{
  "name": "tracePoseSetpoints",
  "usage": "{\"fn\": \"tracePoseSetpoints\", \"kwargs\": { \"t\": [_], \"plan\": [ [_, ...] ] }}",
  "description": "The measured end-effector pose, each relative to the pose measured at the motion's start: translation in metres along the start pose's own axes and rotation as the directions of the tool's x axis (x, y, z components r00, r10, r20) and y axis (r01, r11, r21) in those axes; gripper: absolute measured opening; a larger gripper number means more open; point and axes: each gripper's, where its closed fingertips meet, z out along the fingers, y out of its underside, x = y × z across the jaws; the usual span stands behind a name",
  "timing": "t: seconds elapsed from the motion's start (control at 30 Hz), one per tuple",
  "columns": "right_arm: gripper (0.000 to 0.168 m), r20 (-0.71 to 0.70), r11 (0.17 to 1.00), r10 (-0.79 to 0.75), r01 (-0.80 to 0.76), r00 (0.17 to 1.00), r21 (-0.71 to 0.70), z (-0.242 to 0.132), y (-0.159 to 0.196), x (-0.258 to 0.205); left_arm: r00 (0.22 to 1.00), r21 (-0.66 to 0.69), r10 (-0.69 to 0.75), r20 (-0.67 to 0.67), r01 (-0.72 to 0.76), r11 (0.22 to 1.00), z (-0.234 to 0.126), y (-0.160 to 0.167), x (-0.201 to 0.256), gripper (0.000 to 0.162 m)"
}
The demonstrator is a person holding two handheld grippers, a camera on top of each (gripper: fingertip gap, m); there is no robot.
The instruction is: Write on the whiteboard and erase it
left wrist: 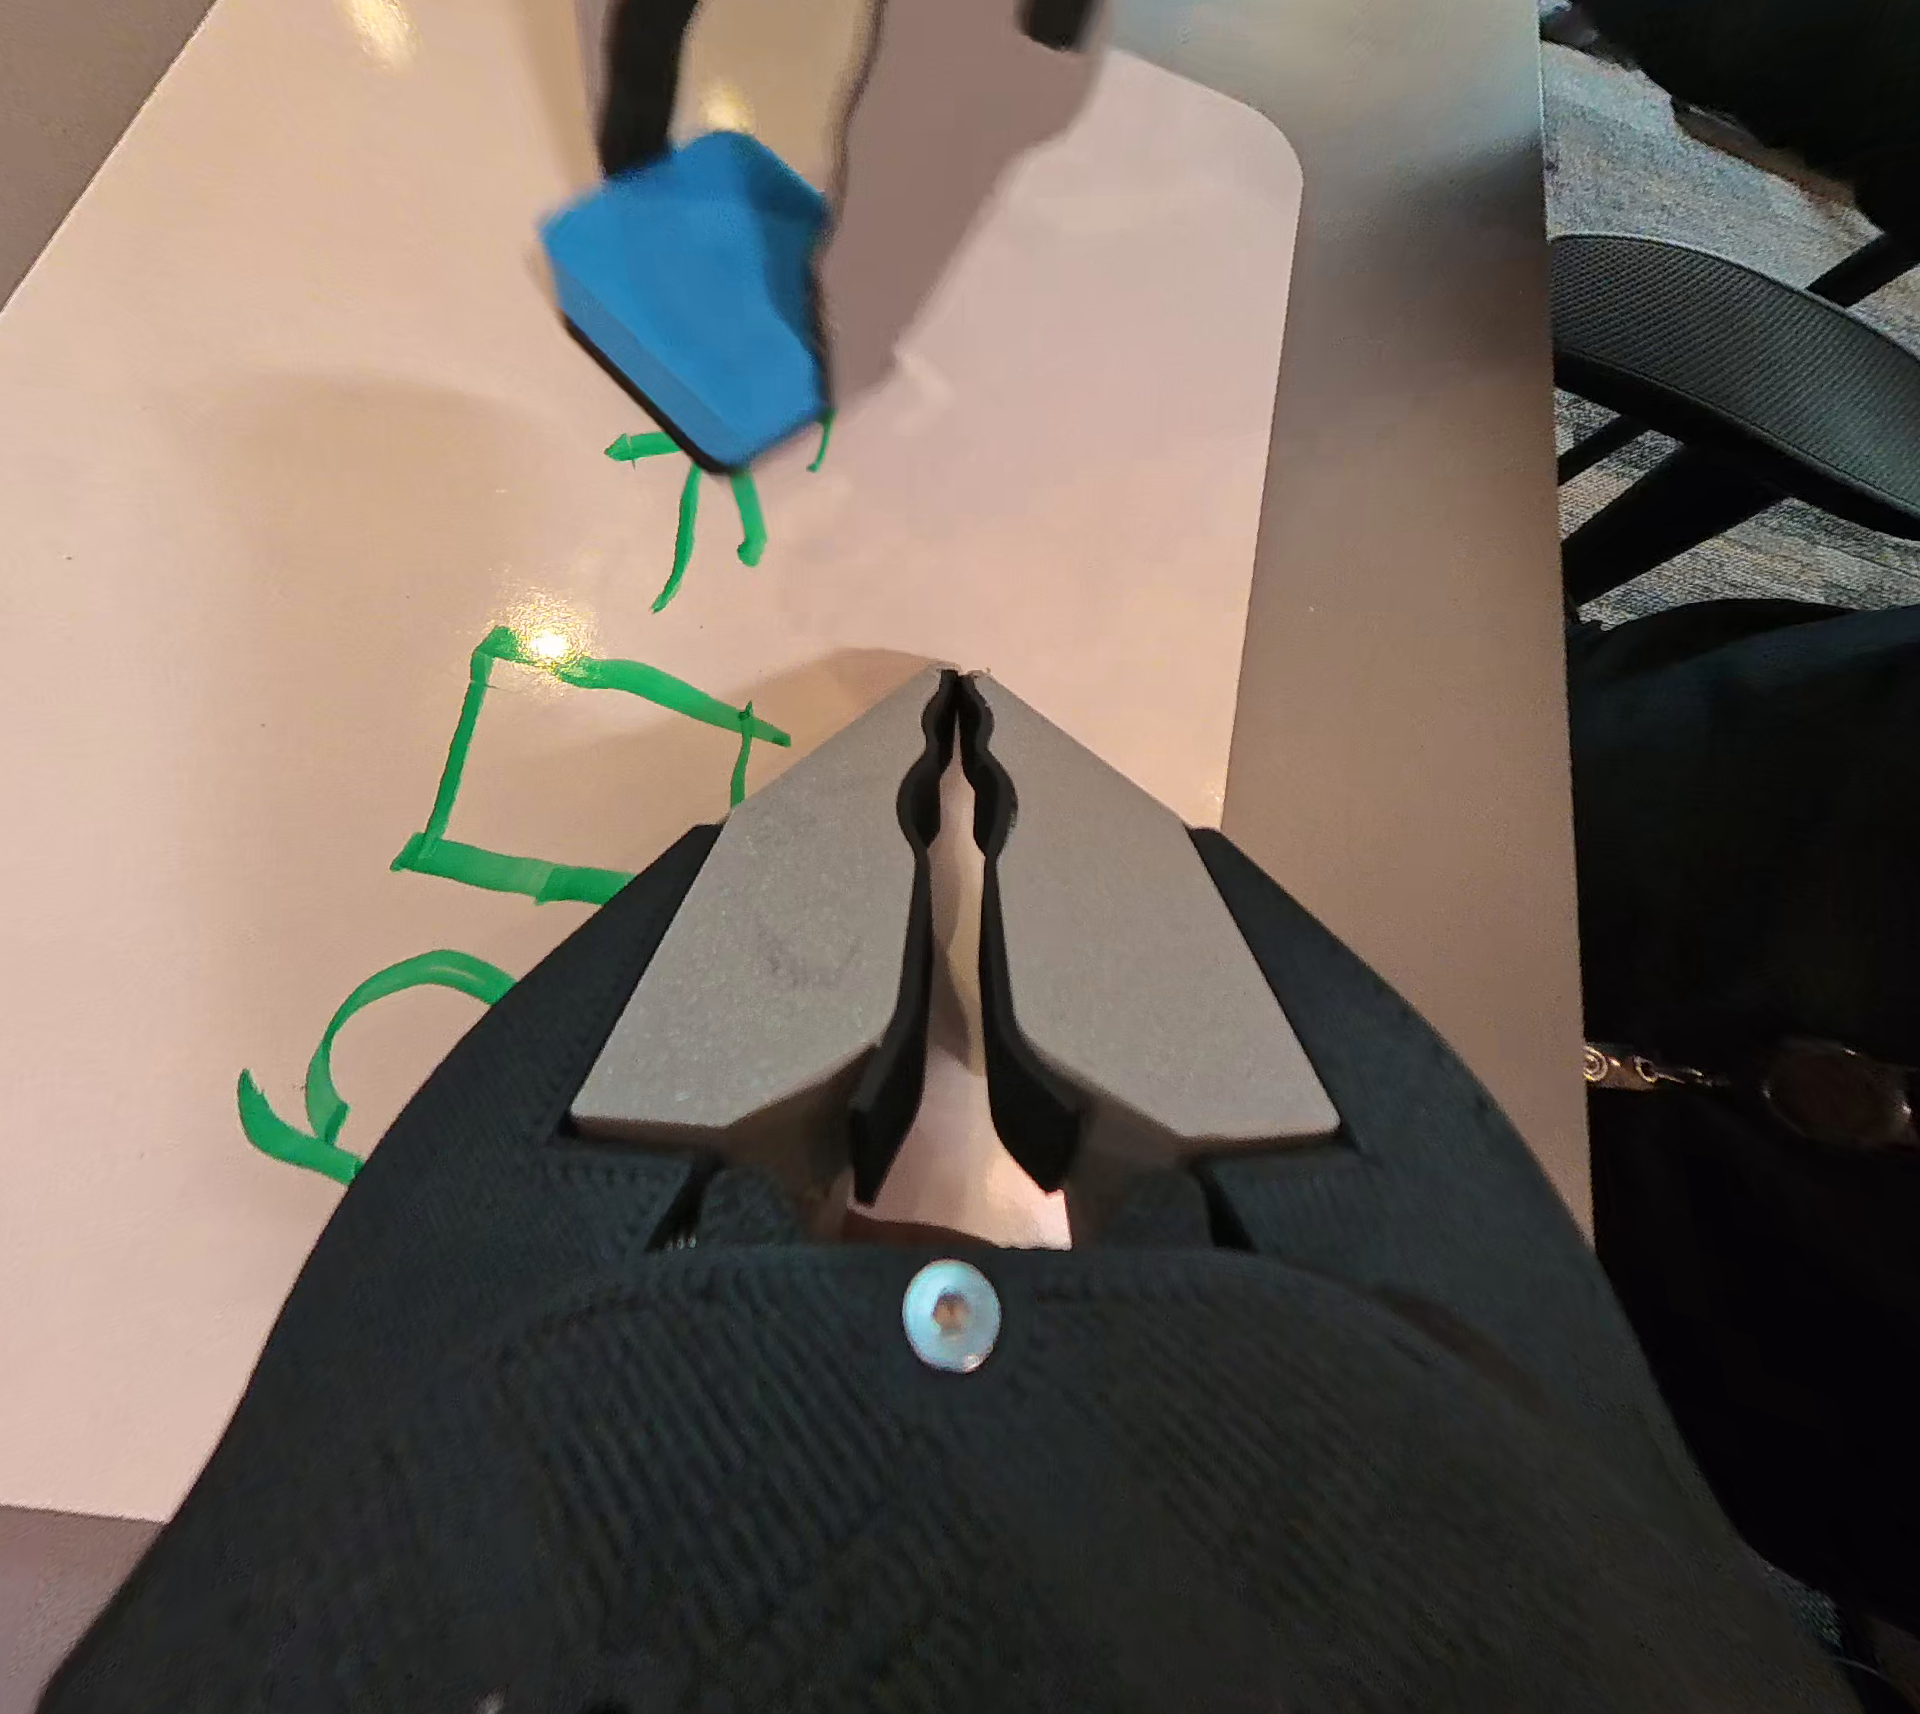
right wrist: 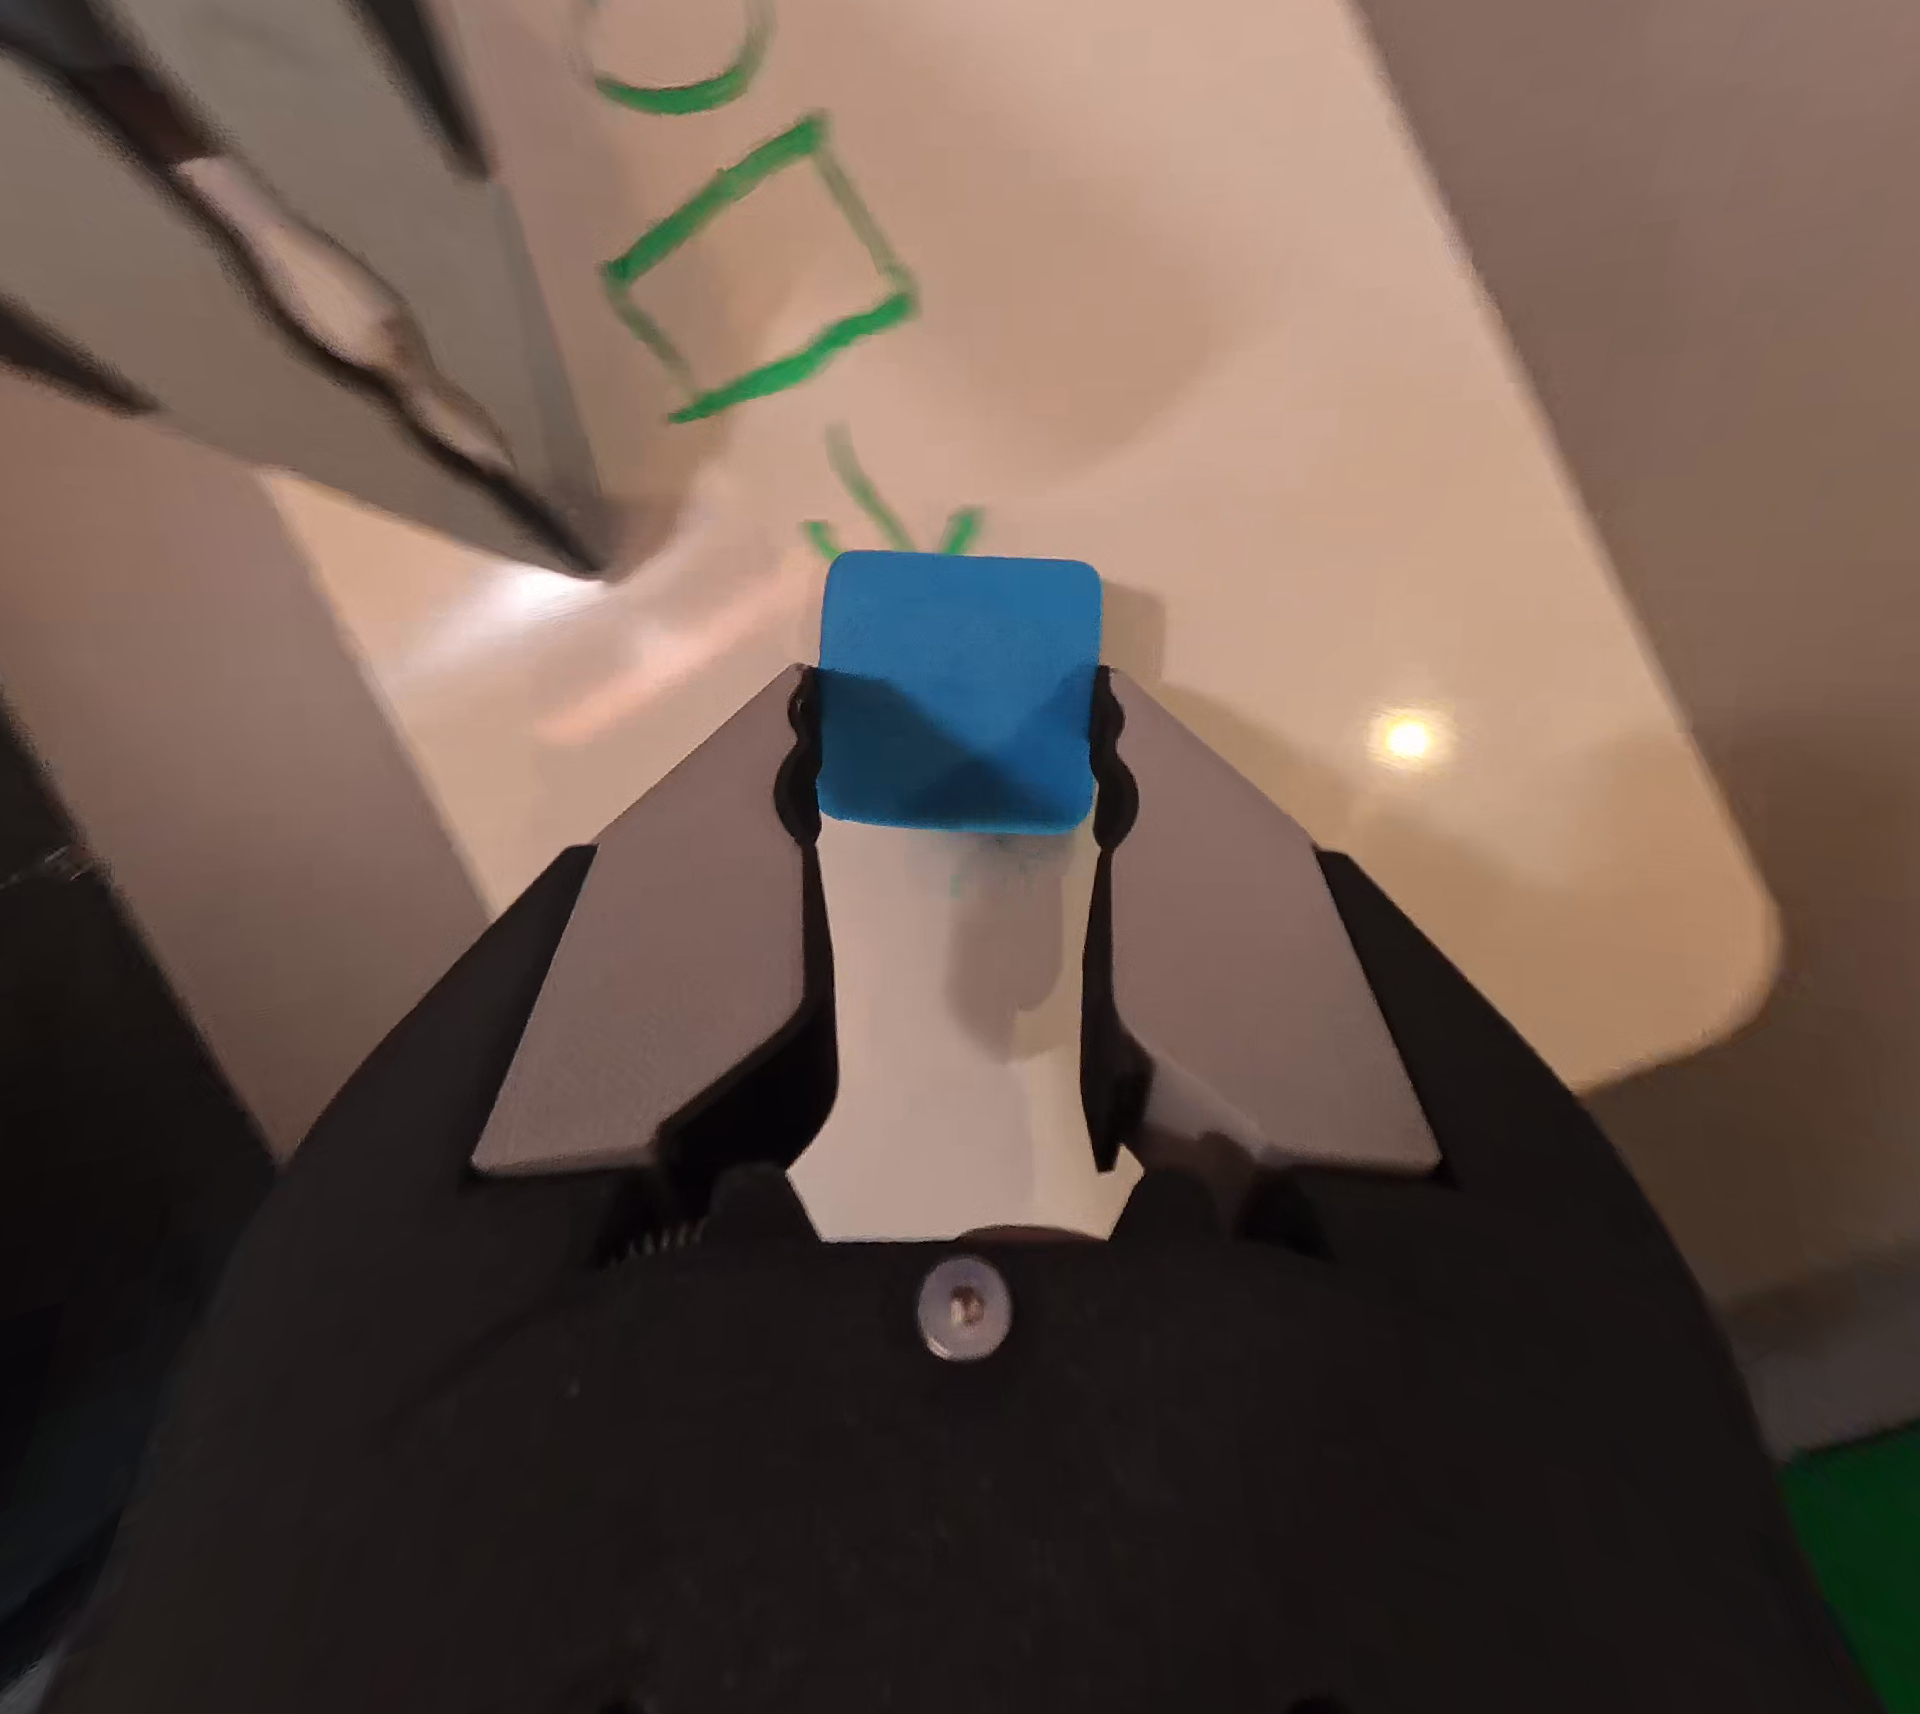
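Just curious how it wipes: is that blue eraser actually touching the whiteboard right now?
Touching. In the left wrist view the blue eraser, held by the right gripper, sits with its dark lower edge on the whiteboard, covering part of the green drawing, no gap visible.

The whiteboard (right wrist: 1195, 376) lies flat on the worktop (left wrist: 1413, 521), and most of its surface is bare, widest along the side away from the left gripper (left wrist: 958, 688). The blue eraser (right wrist: 961, 688) sits on the board beside the green square (right wrist: 758, 272), filling the gap between the right gripper's (right wrist: 956, 739) fingers (right wrist: 665, 937). The left gripper stands near it, narrowing that side. A chair (left wrist: 1745, 355) crowds the worktop's edge.
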Motion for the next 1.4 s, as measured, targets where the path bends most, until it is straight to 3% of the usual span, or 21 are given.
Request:
{"fn": "tracePoseSetpoints", "kwargs": {
  "t": [0.13, 0.23, 0.33, 0.5, 0.7, 0.9, 1.0, 1.07, 1.23, 1.37, 1.4],
  "plan": [
    [0.05, -0.063, 0.997, 0.079, -0.079, 0.995, 0.013, -0.001, -0.004, 0.028, 1.0, -0.001, 0.001, 0.002, -0.001, 1.0, 0.0, 0.0, 0.0, 0.0],
    [0.05, 0.045, 1.0, -0.003, 0.002, 0.999, 0.03, 0.008, -0.015, -0.011, 1.0, -0.001, 0.003, 0.003, -0.003, 1.0, 0.0, 0.0, 0.0, 0.0],
    [0.05, 0.032, 0.996, -0.082, 0.083, 0.996, -0.014, 0.009, -0.012, -0.022, 1.0, 0.0, 0.002, 0.002, -0.002, 1.0, 0.0, 0.0, 0.0, 0.0],
    [0.05, -0.069, 0.996, 0.084, -0.084, 0.994, -0.005, 0.005, -0.016, 0.025, 1.0, 0.0, 0.002, 0.004, -0.002, 1.0, 0.0, 0.0, 0.0, 0.0],
    [0.05, 0.026, 0.996, -0.084, 0.085, 0.996, -0.022, 0.018, -0.027, -0.025, 1.0, 0.001, -0.001, 0.001, 0.001, 1.0, 0.0, 0.0, 0.0, 0.0],
    [0.05, -0.055, 0.998, 0.061, -0.061, 0.997, -0.006, 0.015, -0.032, 0.018, 1.0, 0.001, -0.001, 0.002, 0.001, 1.0, 0.0, 0.0, 0.0, 0.0],
    [0.05, 0.025, 0.999, -0.036, 0.036, 0.999, -0.001, 0.022, -0.038, -0.018, 1.0, 0.0, -0.001, 0.001, 0.001, 1.0, 0.0, 0.0, 0.0, 0.0],
    [0.05, 0.003, 0.996, -0.079, 0.079, 0.997, -0.036, 0.022, -0.035, -0.024, 1.0, 0.001, -0.002, -0.001, 0.002, 1.0, 0.0, 0.0, 0.0, 0.0],
    [0.05, -0.083, 0.994, 0.094, -0.098, 0.992, -0.047, 0.013, -0.028, 0.023, 1.0, 0.001, -0.003, -0.001, 0.003, 1.0, 0.0, 0.0, 0.0, 0.0],
    [0.05, 0.05, 0.995, -0.042, 0.046, 0.998, -0.083, 0.014, -0.02, -0.025, 1.0, 0.0, -0.005, -0.004, 0.005, 1.0, 0.0, 0.0, 0.001, 0.0],
    [0.05, 0.012, 0.993, -0.06, 0.06, 0.998, -0.105, 0.012, -0.015, -0.021, 1.0, 0.001, -0.006, -0.005, 0.006, 1.0, 0.0, 0.0, 0.001, 0.0]
  ]
}}
